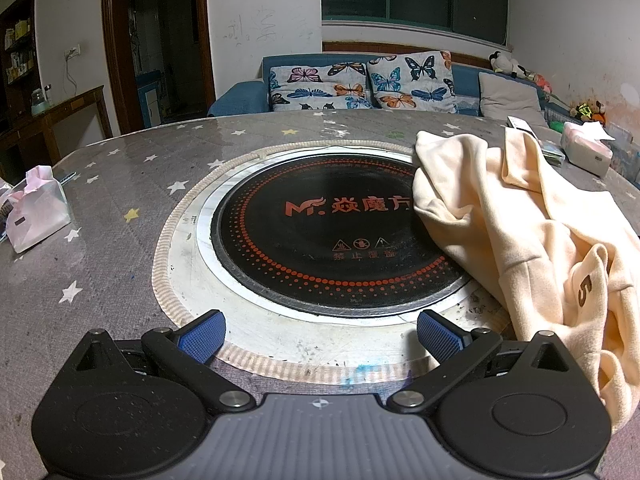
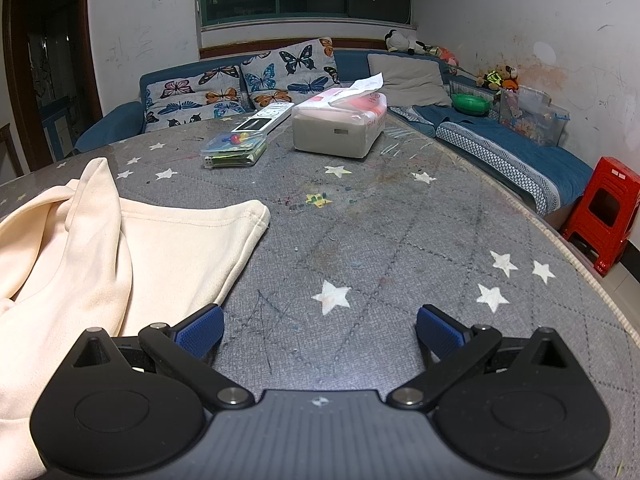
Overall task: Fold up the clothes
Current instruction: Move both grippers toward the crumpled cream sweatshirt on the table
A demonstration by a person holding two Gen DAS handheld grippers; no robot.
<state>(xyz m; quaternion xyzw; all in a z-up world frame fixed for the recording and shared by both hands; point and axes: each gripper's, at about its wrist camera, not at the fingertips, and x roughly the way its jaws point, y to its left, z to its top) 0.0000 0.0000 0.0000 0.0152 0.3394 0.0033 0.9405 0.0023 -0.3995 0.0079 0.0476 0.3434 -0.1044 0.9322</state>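
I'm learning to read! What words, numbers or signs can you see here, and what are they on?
"M" logo, then "焱魔方": on the black hob in the table.
"禁止" plus two blurred characters, under three small warning signs: also on the hob.
"5": on the cream garment.
Scribbles on the wall: unreadable.
Tissue pack label and remote buttons: too small to read.

The left gripper (image 1: 320, 338) and the right gripper (image 2: 320, 336) look alike: matte black linkage arms with silver pivot screws and round black discs at each side. Each finger ends in a ribbed blue pad (image 1: 202, 339). A grey grooved housing with a small crosshair mark sits at the centre.
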